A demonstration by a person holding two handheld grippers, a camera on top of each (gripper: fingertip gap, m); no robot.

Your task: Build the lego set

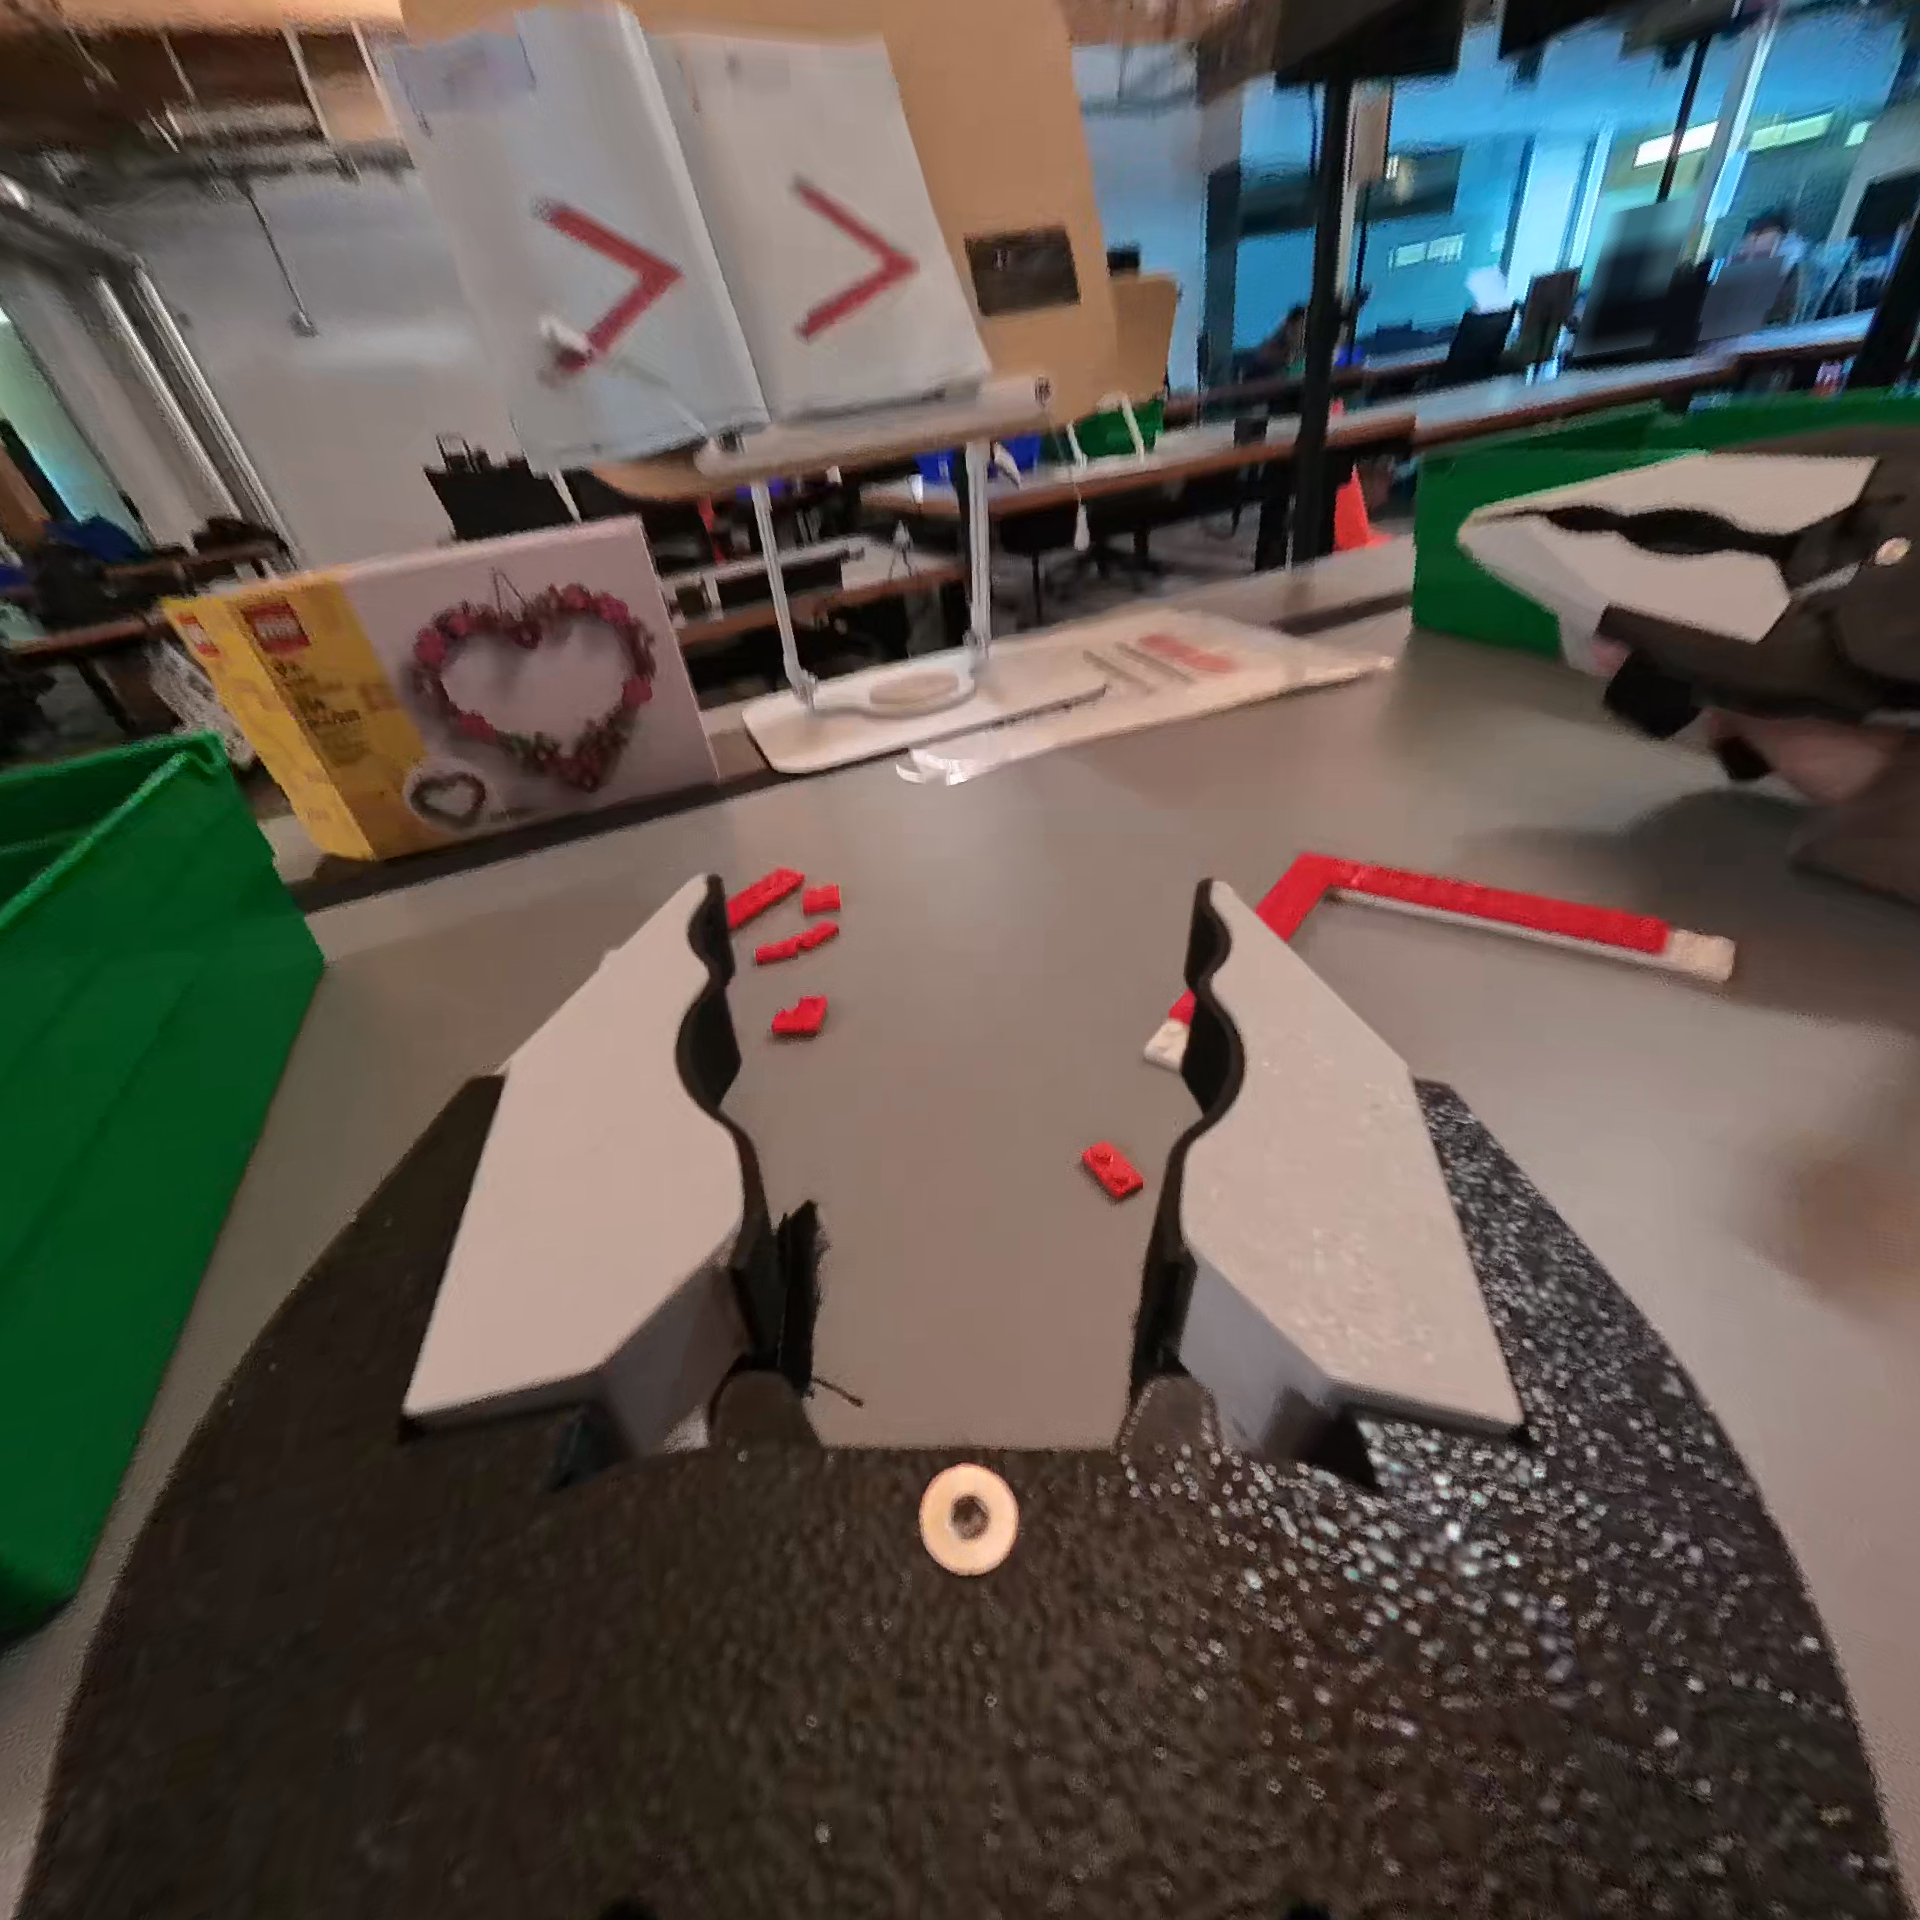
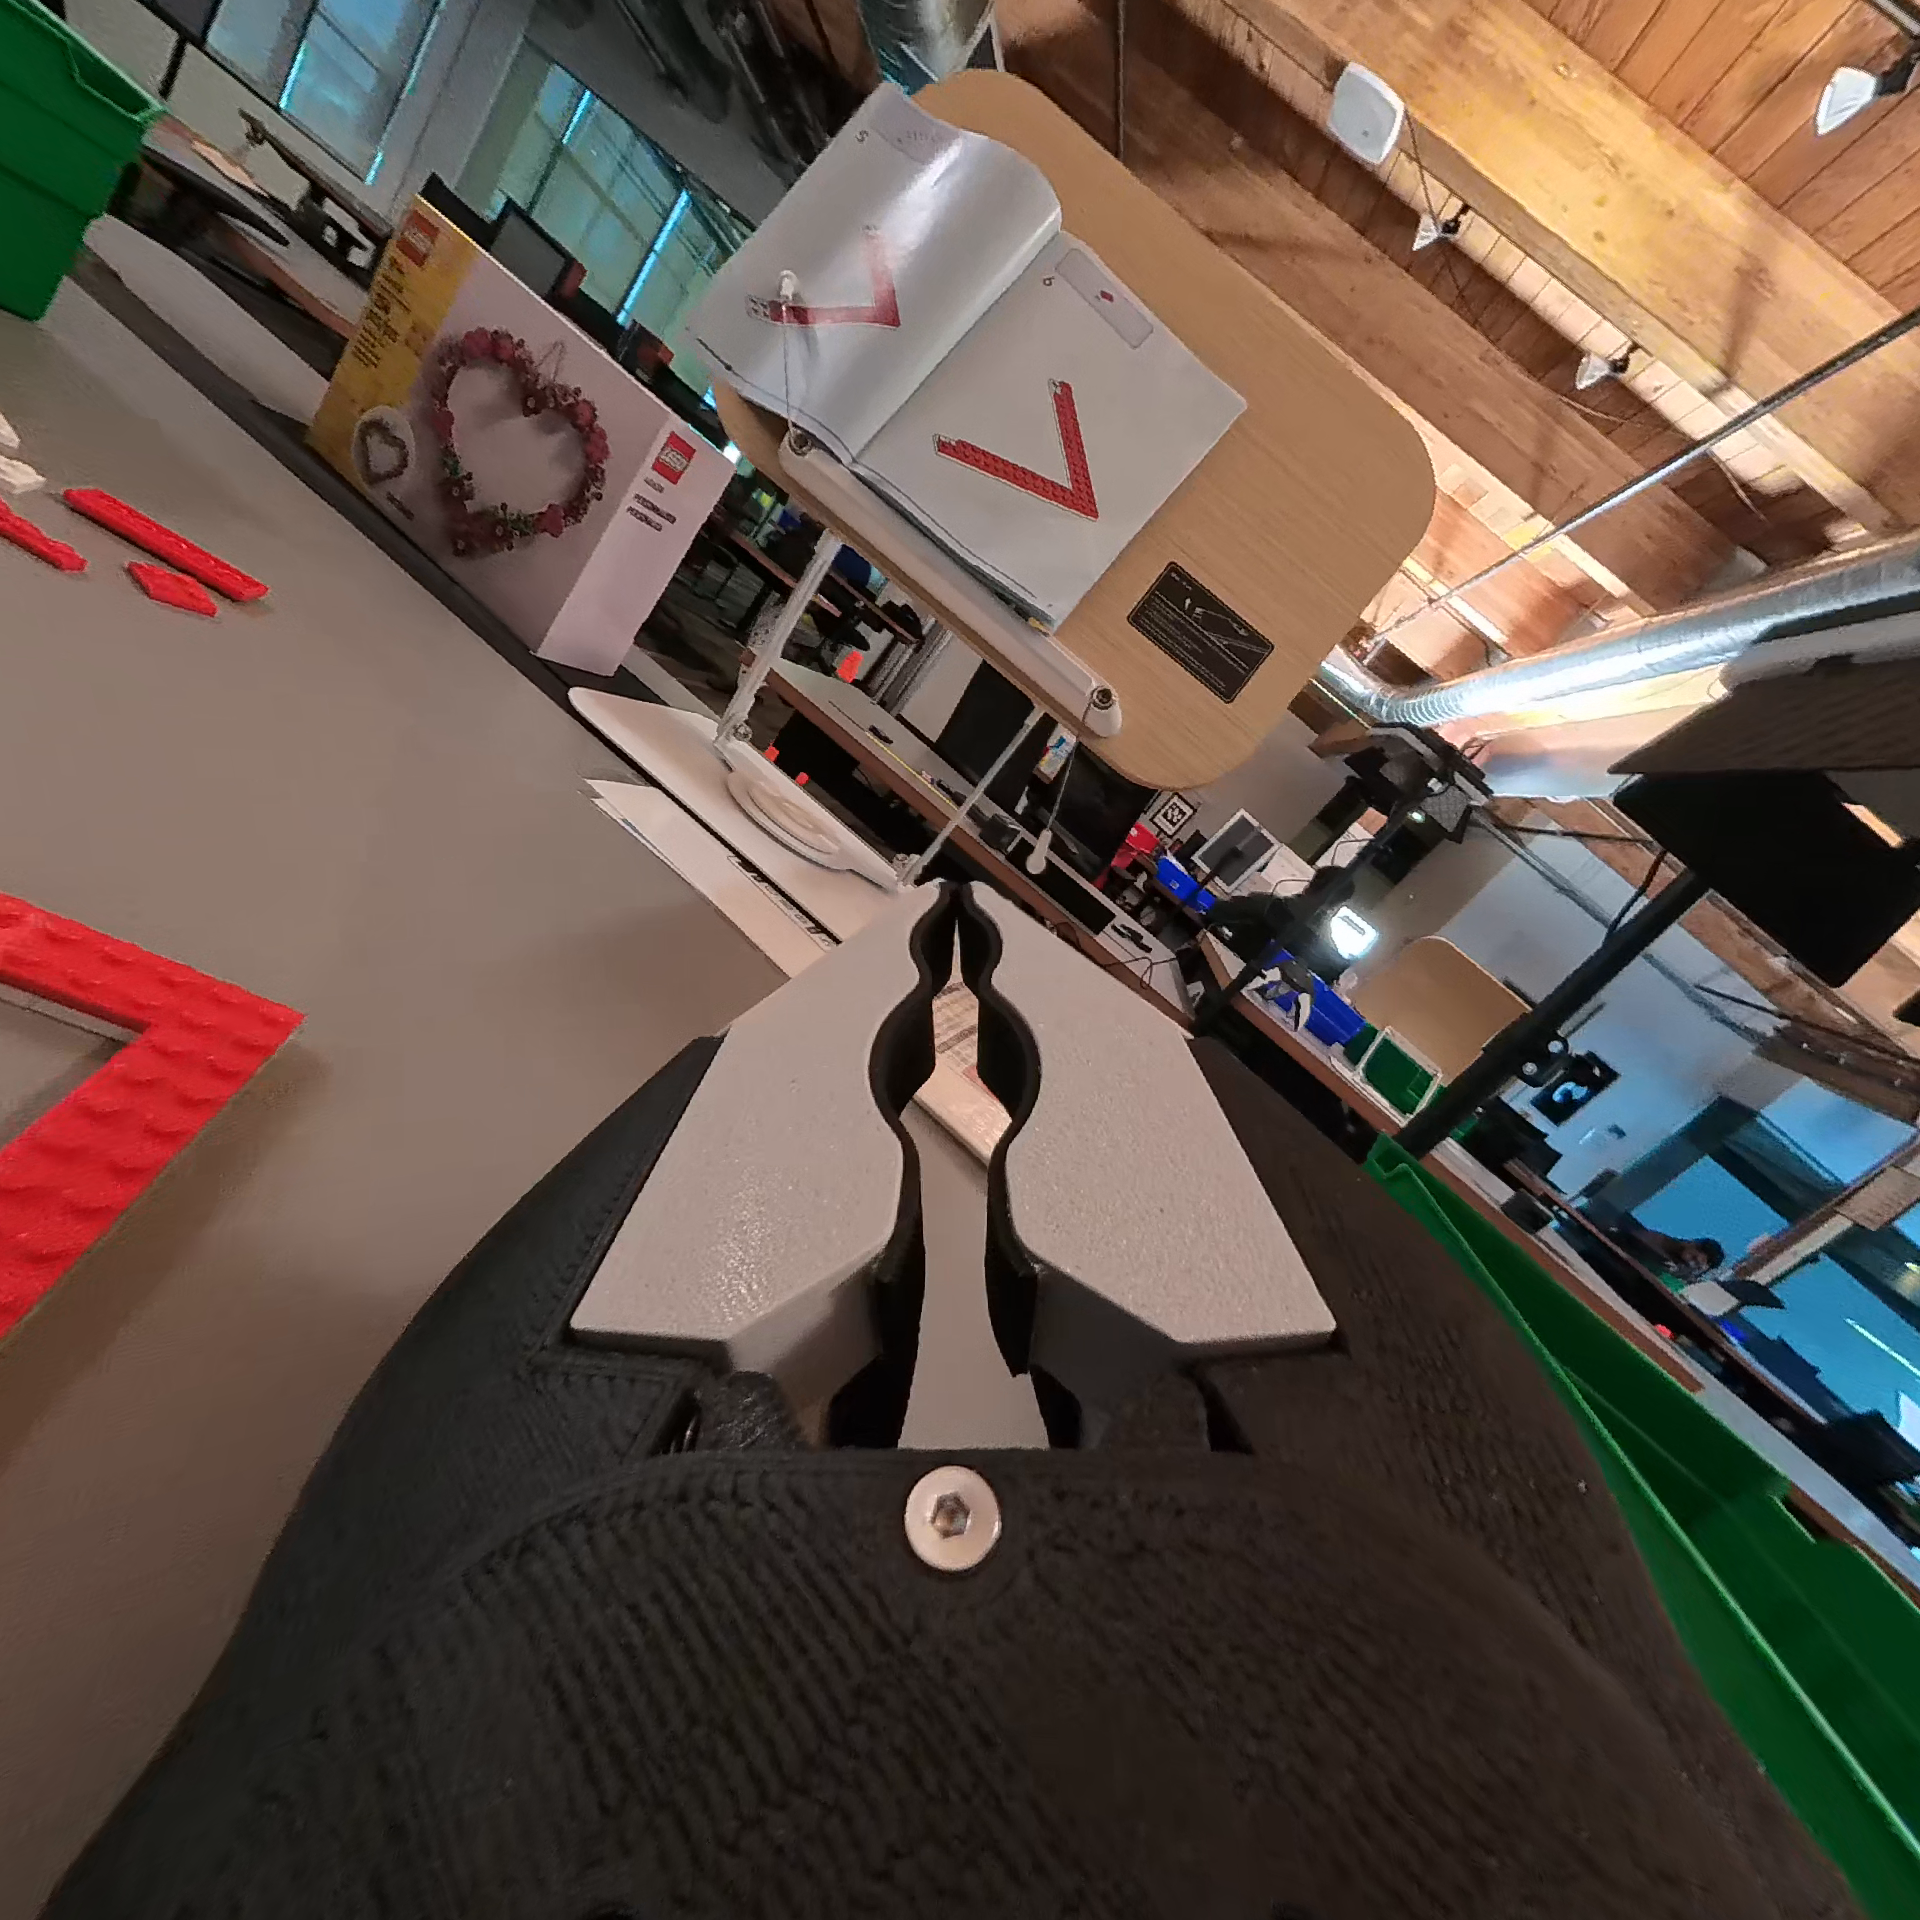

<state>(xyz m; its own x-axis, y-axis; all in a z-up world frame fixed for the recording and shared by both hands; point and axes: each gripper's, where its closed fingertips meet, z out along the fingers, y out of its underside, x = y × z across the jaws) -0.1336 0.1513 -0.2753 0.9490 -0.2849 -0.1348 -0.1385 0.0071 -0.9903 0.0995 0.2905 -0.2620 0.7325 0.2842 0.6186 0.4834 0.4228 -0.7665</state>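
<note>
While left tongs (image 1: 961,914) gape over red plates (image 1: 795,940), right tongs (image 2: 958,896) pinched empty, green bin (image 1: 125,1039) beside

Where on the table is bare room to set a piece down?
Bare grey table lies between the loose red plates and the red V frame, apart from one red piece. Crowded: the far edge, with set box and book stand.

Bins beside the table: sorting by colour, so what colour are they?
Green bins, plain, clearest in the left wrist view.
</note>
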